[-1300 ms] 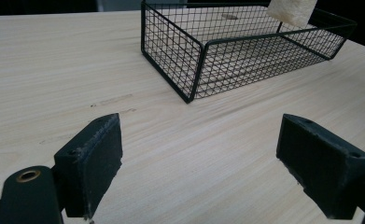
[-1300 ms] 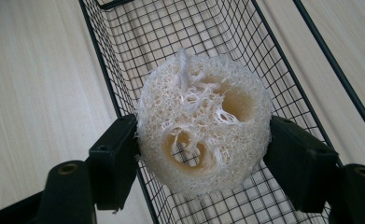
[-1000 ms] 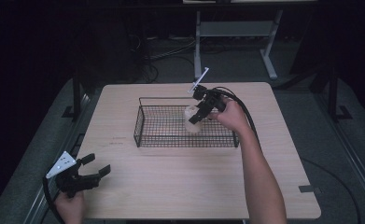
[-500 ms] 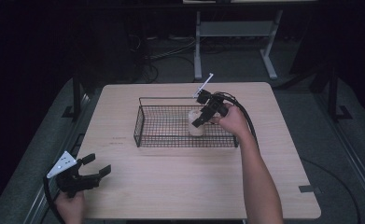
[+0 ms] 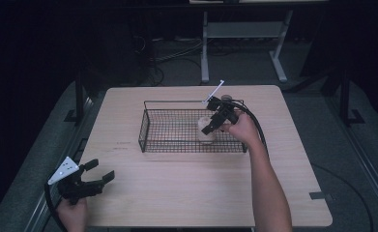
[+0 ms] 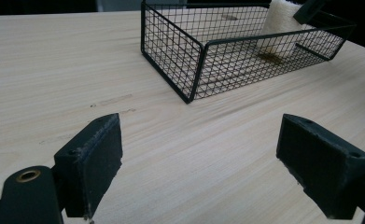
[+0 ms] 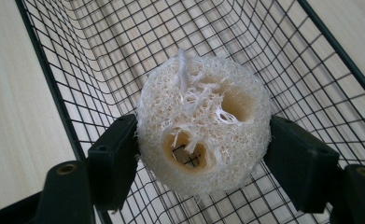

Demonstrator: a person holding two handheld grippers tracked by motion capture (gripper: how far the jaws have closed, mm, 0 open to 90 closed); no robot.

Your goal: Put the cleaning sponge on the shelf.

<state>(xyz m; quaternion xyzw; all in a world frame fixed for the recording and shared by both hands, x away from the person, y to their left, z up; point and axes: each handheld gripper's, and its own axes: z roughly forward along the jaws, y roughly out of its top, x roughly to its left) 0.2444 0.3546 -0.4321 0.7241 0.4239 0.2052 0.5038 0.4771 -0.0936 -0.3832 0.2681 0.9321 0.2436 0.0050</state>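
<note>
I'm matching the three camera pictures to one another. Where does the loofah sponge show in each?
High view: loofah sponge right of centre, inside the wire basket, at the right gripper.
Left gripper view: top right, behind the basket mesh.
Right gripper view: centre, between the fingers.
Shared landmark: the wire basket.

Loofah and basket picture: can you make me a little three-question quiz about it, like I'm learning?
1. True or false: the right gripper is shut on the loofah.
2. Where is the loofah? A) over the basket B) on the bare table C) on the floor
3. Fill in: the left gripper has its jaws ____ with nothing between them.

Key: 1 true. 2 A. 3 open.
</note>
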